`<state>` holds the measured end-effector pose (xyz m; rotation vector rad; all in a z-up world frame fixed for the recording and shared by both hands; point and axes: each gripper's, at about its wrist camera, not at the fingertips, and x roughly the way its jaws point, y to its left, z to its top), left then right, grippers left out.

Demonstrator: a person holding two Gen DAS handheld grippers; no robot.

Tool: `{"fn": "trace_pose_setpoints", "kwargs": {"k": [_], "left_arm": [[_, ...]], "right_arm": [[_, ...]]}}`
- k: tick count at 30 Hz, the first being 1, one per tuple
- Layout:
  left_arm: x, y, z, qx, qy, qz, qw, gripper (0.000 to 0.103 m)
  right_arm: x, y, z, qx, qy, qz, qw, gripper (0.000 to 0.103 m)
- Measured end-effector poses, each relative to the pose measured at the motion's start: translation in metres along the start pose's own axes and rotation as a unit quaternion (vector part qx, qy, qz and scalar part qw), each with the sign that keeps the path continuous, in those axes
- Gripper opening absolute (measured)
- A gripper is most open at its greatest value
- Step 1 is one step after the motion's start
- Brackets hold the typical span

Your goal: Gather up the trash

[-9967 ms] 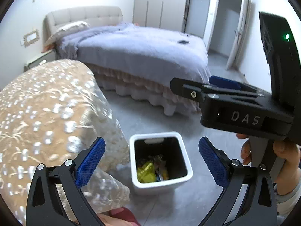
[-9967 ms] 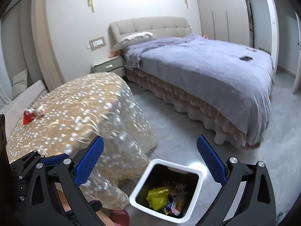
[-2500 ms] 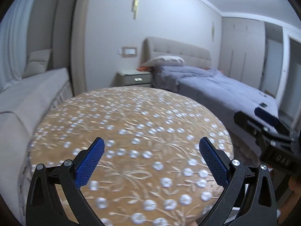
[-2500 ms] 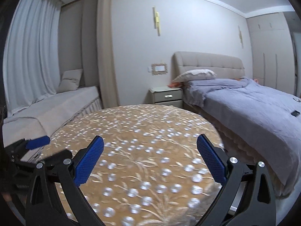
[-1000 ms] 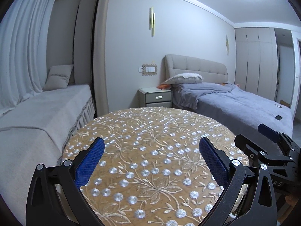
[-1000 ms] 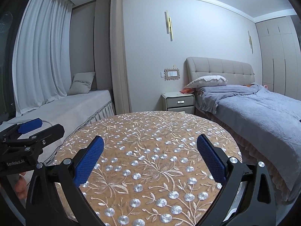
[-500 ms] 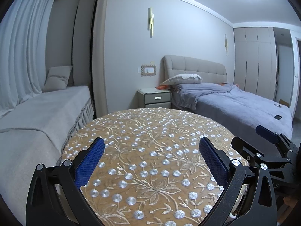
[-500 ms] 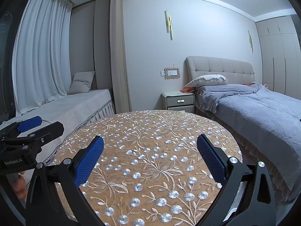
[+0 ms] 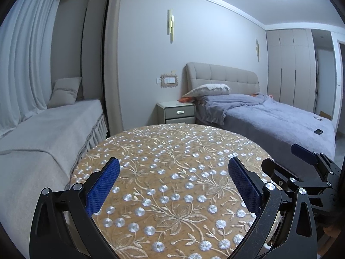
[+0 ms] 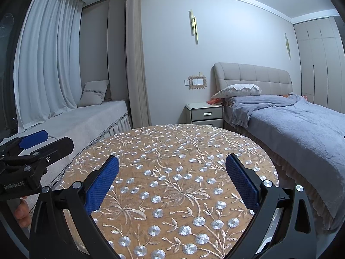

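Taking the round tabletop [image 9: 172, 172] as the landmark and going left to right: on its far left runs a grey daybed [image 9: 43, 133] under white curtains [image 10: 45, 54], a cushion [image 10: 94, 93] propped at its back; beyond the tabletop's far edge stands a nightstand [image 9: 175, 112], and on its right lies the bed [image 10: 301, 125] with a pillow [image 10: 237, 90] and a lilac cover. The left gripper [image 9: 172, 183] hangs over the tabletop's near half with its blue fingers [image 9: 103, 183] spread wide and nothing between them; the right gripper [image 10: 172, 179] sits beside it, likewise spread and empty. No trash shows anywhere on the embroidered cloth, and no bin is in view, so the task's thing cannot be placed from here. A small orange-red scrap [image 10: 213, 101] lies at the head of the bed, just past the nightstand, but it is too small to say whether it is rubbish. The step in hand looks like a search: the tabletop seems done, and the next move probably calls for turning both cameras toward the floor, bed or daybed to find a remaining piece. The only readable writing is "GenRobot.AI" [image 10: 14, 186] on the left gripper's body, seen from the right wrist.
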<state>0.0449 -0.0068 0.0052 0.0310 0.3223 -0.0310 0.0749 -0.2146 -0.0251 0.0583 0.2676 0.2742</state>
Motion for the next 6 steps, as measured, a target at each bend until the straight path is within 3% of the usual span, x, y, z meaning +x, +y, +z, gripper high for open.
{"fn": "trace_pose_setpoints", "kwargs": {"k": [6], "left_arm": [[0.0013,-0.0026,0.0020,0.004,0.006,-0.005,1.0000,0.098]], "right_arm": [[-0.0002,-0.0052,-0.0028,0.006,0.003,0.001,1.000,0.099]]}}
